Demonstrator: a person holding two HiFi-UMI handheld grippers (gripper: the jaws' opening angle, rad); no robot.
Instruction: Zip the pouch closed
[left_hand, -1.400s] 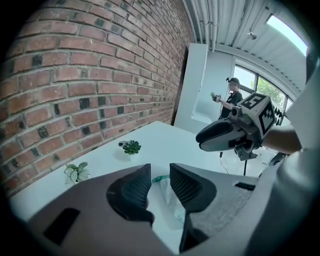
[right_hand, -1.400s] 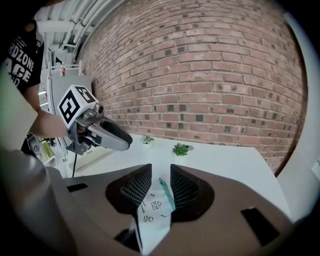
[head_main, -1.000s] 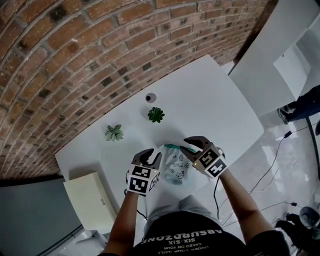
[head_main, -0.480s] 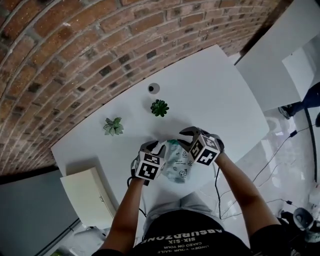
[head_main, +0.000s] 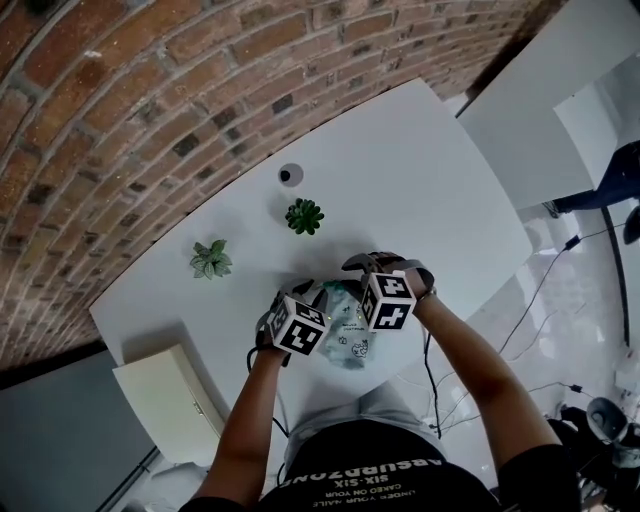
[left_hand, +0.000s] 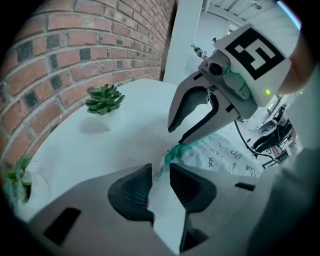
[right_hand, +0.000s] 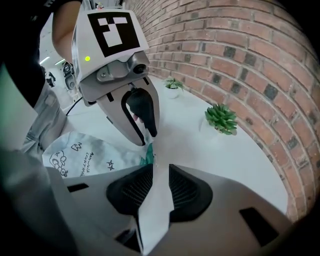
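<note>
A small white printed pouch (head_main: 347, 338) with a green zipper lies near the white table's front edge. Both grippers point steeply down at its far, zipper end, close together. My left gripper (head_main: 316, 294) is open; the pouch's green corner (left_hand: 174, 151) sits right at its fingertips, not pinched. My right gripper (head_main: 358, 267) is open too: its jaws have just been closing a little, with only bare table in the gap (right_hand: 156, 172) and the zipper end (right_hand: 146, 153) just ahead. Each gripper view shows the other gripper hanging over the zipper.
Two small potted succulents (head_main: 304, 215) (head_main: 210, 259) and a small round object (head_main: 290, 174) stand farther back on the table (head_main: 430, 190), near the brick wall. A cream box (head_main: 172, 402) sits by the floor at the lower left. Cables trail on the floor at the right.
Both grippers have come down and drawn together over the pouch's zipper end. The right one has rolled, so its marker cube now faces up.
</note>
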